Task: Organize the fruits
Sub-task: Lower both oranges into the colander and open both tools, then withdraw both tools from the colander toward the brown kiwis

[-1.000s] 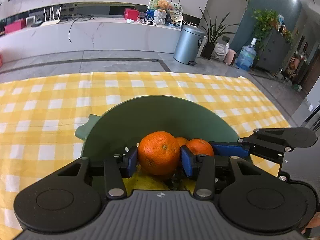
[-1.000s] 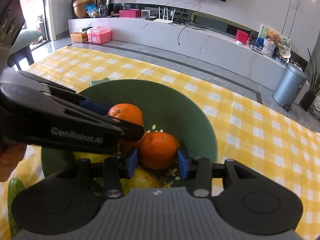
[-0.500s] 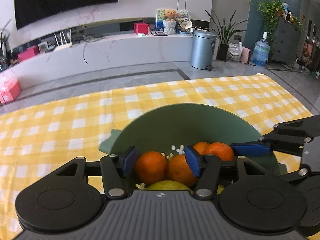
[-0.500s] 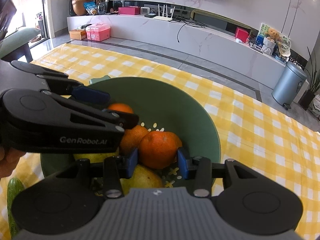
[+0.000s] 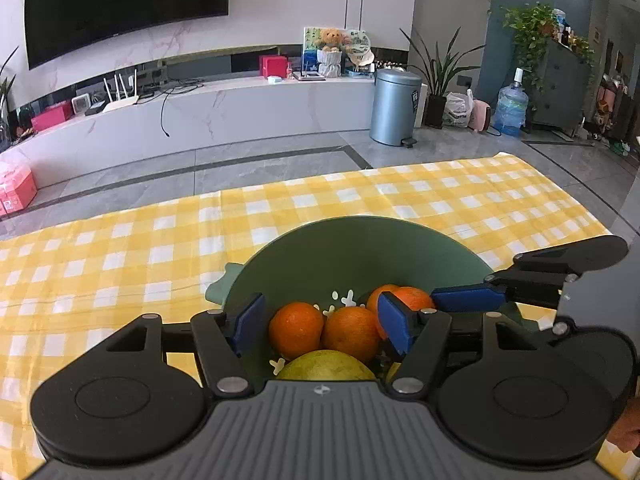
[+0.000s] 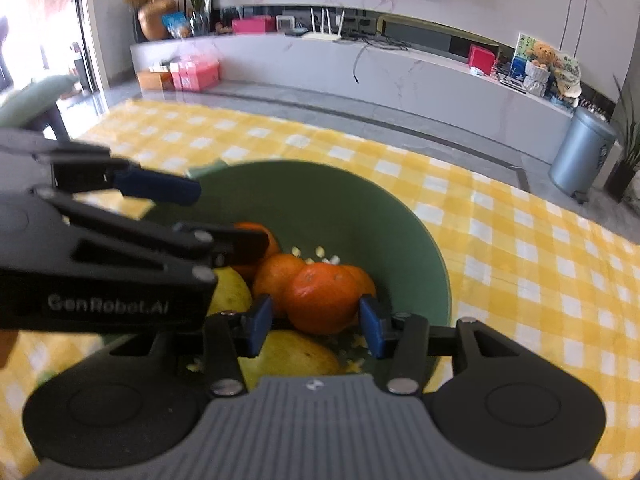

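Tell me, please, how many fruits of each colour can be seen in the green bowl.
Oranges: 4
Yellow-green fruits: 2
Total: 6 fruits, some partly hidden behind others.
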The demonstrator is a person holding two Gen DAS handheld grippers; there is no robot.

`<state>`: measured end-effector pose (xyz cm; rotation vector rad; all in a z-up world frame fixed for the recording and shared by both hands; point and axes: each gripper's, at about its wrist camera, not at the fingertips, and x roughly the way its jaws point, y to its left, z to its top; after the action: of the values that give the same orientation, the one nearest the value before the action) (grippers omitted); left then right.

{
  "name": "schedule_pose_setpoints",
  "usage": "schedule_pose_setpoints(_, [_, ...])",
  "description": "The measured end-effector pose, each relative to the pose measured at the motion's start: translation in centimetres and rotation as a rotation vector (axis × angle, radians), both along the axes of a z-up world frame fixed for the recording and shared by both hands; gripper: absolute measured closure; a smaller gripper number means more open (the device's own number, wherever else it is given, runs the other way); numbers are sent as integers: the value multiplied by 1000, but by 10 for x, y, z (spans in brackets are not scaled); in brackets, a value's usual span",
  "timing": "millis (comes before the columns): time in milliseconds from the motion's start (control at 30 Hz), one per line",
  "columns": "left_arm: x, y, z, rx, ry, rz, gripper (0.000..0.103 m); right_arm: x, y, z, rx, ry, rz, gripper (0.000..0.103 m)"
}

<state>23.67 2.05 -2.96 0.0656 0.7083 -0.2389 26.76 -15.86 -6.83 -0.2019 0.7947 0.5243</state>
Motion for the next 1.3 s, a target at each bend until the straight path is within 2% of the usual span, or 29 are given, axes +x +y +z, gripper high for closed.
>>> schedule_pose_setpoints(133, [-4,-1,1,1,5,0,27,2,-3,0,26,22,-12,56])
schedule_pose_setpoints(233, [-9,0,1,9,22,-5,27,2,-2,-5,-6,34,-31,56])
schedule_pose_setpoints(367, [-15,5,2,-2,49,4,27,-8,2,-4,-49,-21,-37,54])
schedule_pose_setpoints(433, [-19,8,4,-15,57,3,27,-15,3,-1,-71,-61,-36,42])
schedule_pose_setpoints(667, [-41,11,21,-40,55,-12,27,-45,-8,20,-75,-193,-68,31])
schedule_pose_setpoints(867, [-61,6,29,-34,55,-57,27,-88,-25,34,-26,-276,-111,31])
schedule_pose_setpoints(1067, [-82,5,26,-50,88,-101,26,-123,-41,31,41,-271,-182,26])
schedule_pose_setpoints(1300, [-102,0,7,-53,155,-155,26,-156,-54,10,58,-198,-254,26])
